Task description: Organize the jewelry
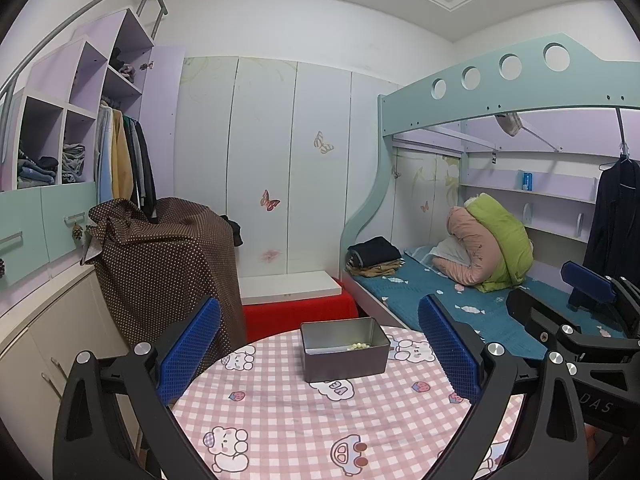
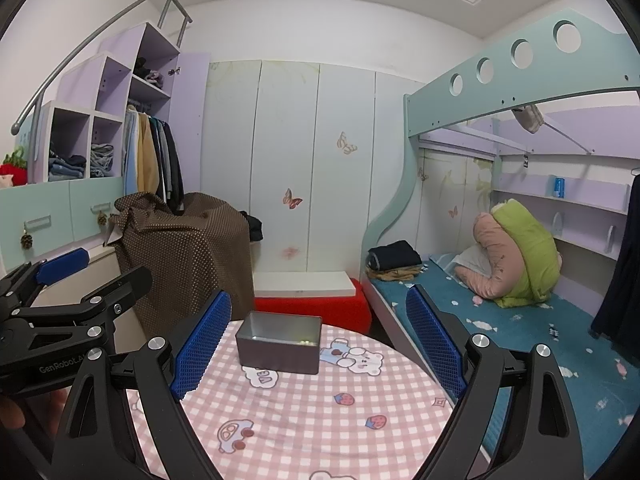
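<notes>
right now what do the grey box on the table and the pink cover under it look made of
Open grey rectangular box: looks like thin sheet metal, probably tin, with a dull satin finish; its inner walls catch soft reflections. Pink checked tablecloth with cartoon prints: looks like soft woven fabric, matte; it drapes over the round table's edge.

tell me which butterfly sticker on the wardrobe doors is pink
The lower butterfly, left of and below the other, is pink. The upper butterfly is pale cream.
</notes>
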